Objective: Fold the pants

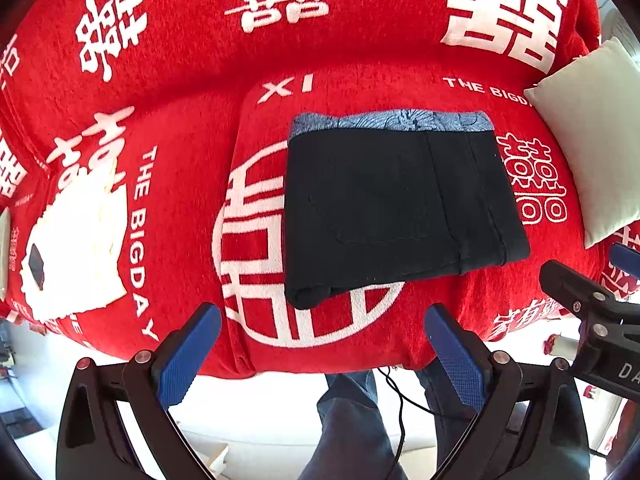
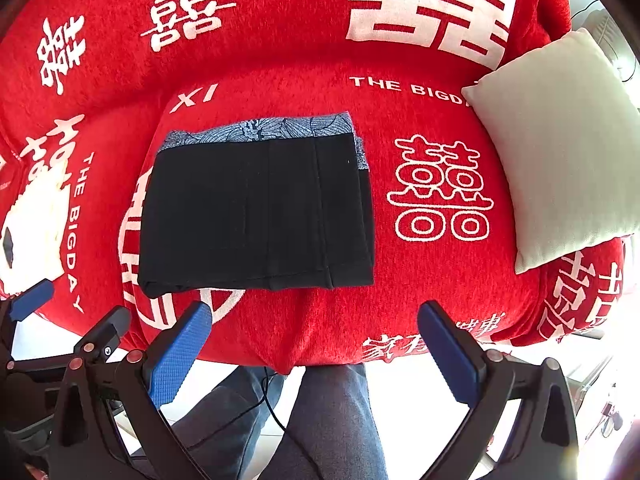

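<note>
Pants (image 1: 400, 208) lie as a compact black rectangle on the seat of a sofa covered by a red throw (image 1: 192, 92) printed with white characters; a blue patterned band shows along the far edge of the stack. Left gripper (image 1: 324, 344) hangs off the front edge of the seat, fingers spread wide, nothing between them. Right gripper (image 2: 314, 344) likewise, fingers well apart and empty, near the pants but not touching. Folding looks complete or close to it. Risks from here: the near left corner of the stack bulges loosely, so a finger dragged across it could peel the top layer open; the throw is soft and wrinkled over cushion seams, so any push on the stack may bunch cloth under it and skew the layers. A one-sided pinch would likely lift one layer only. White cushion (image 2: 560, 148) leans at the right end, well clear of the pants. A pale item with a dark patch sits at the left (possibly paper, view too warped to tell). Below the seat: bright floor, a person's legs in dark trousers (image 2: 332, 420), a thin black cable.
</note>
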